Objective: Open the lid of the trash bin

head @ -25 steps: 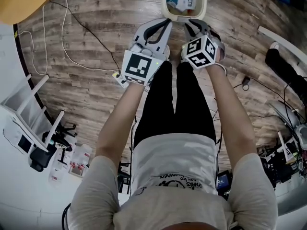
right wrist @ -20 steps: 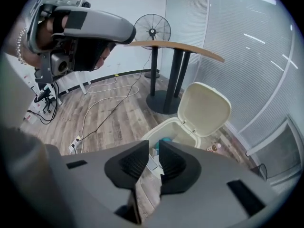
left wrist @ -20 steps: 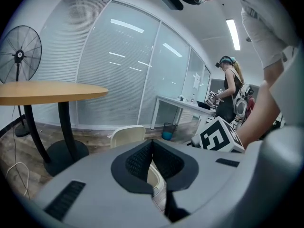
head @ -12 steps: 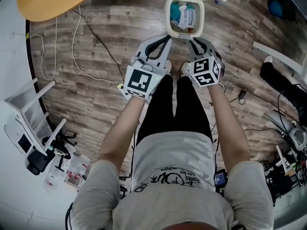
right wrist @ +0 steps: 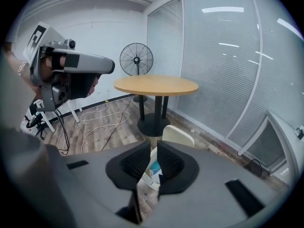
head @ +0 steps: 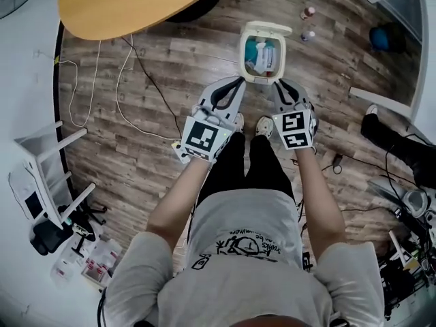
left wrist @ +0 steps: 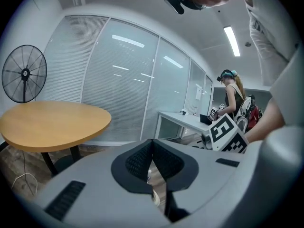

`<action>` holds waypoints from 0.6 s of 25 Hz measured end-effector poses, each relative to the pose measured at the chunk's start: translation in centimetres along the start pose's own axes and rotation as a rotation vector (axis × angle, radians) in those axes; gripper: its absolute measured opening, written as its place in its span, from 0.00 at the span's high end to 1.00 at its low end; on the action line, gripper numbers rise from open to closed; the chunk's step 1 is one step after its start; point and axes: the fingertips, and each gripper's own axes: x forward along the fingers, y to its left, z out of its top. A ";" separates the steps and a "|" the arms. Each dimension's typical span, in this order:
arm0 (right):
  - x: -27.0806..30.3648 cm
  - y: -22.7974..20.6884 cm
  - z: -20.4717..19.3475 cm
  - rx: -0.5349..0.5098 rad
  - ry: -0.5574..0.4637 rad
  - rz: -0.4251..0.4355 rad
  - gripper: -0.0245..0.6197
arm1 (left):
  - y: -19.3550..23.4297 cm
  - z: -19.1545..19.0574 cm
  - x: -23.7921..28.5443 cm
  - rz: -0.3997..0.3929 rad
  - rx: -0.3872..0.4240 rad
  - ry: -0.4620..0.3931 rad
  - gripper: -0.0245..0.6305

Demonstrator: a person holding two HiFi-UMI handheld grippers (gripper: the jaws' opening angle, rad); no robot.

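A small cream trash bin (head: 242,56) stands on the wood floor with its lid (head: 263,26) tipped up at the far side. Blue and white rubbish shows inside. Both grippers hover on the near side of the bin, apart from it. My left gripper (head: 237,80) is shut, its tips meeting on nothing. My right gripper (head: 276,84) is shut too, with only a thin slit between its pads. In the right gripper view the raised lid (right wrist: 178,136) and the bin's contents show past the jaws. The left gripper view looks over its closed jaws toward a table.
A round wooden table (head: 136,2) stands behind and left of the bin, with cables (head: 129,80) trailing over the floor. Two small bottles (head: 308,22) sit near the bin's far right. A white rack (head: 48,176) lies at left. Another person (left wrist: 232,94) stands at a desk.
The head camera has risen, so the bin looks smaller and farther away. Both grippers have drawn back from the bin's near rim. The lid stays up.
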 end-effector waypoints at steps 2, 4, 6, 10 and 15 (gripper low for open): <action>-1.5 -0.4 1.5 0.014 -0.028 -0.010 0.88 | -0.6 1.5 -0.6 -0.003 0.000 -0.015 0.93; -3.1 -0.7 3.0 0.027 -0.057 -0.022 0.89 | -1.1 3.1 -1.3 -0.006 0.003 -0.031 0.93; -4.6 -1.1 4.4 0.044 -0.088 -0.030 0.89 | -1.7 4.6 -2.0 -0.009 0.006 -0.049 0.93; -7.7 -1.2 6.8 0.054 -0.134 -0.045 0.89 | -2.9 7.1 -3.3 -0.021 0.017 -0.074 0.93; -10.8 -1.1 9.5 0.064 -0.181 -0.052 0.90 | -4.0 9.2 -4.5 -0.030 0.028 -0.090 0.93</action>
